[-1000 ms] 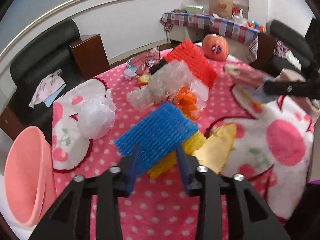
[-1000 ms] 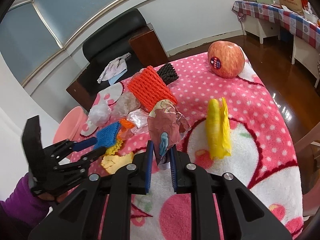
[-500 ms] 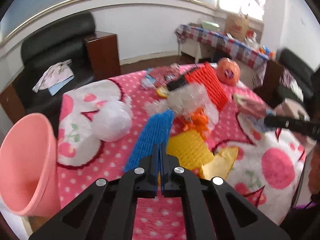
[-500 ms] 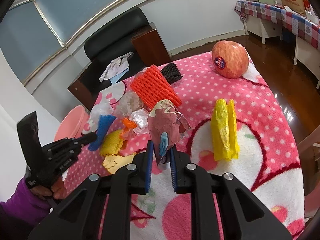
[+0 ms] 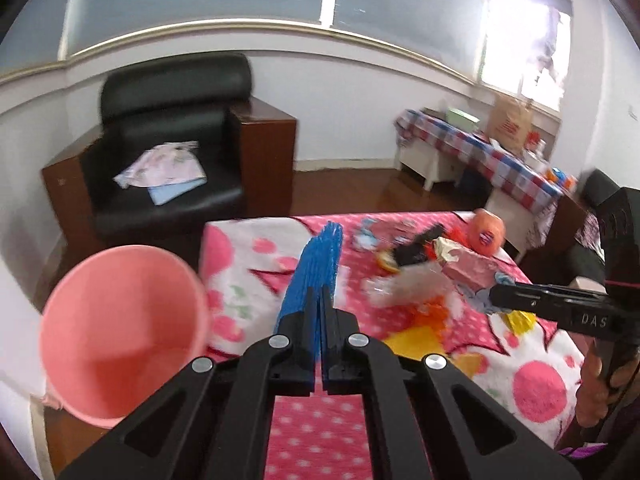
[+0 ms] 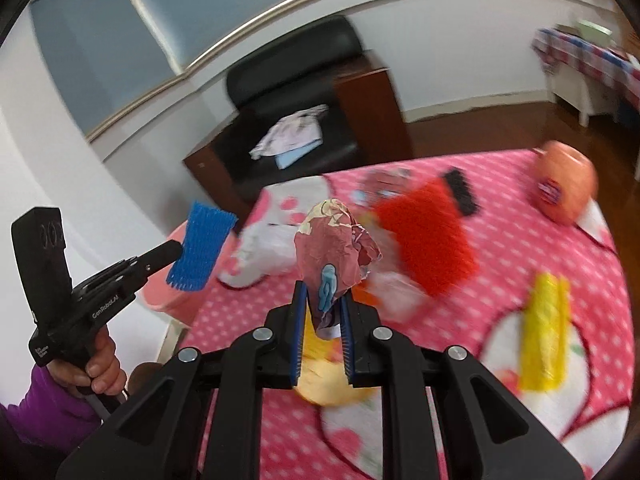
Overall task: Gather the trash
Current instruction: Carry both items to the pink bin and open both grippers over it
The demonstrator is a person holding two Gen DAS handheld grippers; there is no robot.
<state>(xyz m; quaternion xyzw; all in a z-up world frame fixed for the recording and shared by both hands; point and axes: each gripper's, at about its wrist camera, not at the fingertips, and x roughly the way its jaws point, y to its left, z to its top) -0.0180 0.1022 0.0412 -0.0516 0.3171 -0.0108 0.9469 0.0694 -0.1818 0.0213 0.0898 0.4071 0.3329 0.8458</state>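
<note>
Left tool [image 5: 320, 300]: clamped flat on the blue foam net [image 5: 318, 264], lifted clear of the bench toward the pink bin [image 5: 120, 344] off its left edge.
Right tool [image 6: 322, 312]: pinching the crumpled reddish wrapper [image 6: 334, 248], held upright above the bench [image 6: 500, 240], probably awaiting its turn at the bin.

Both raised off the table — left gripper [image 5: 320, 300] clamped tight, right gripper [image 6: 323, 312] closed around its load.
</note>
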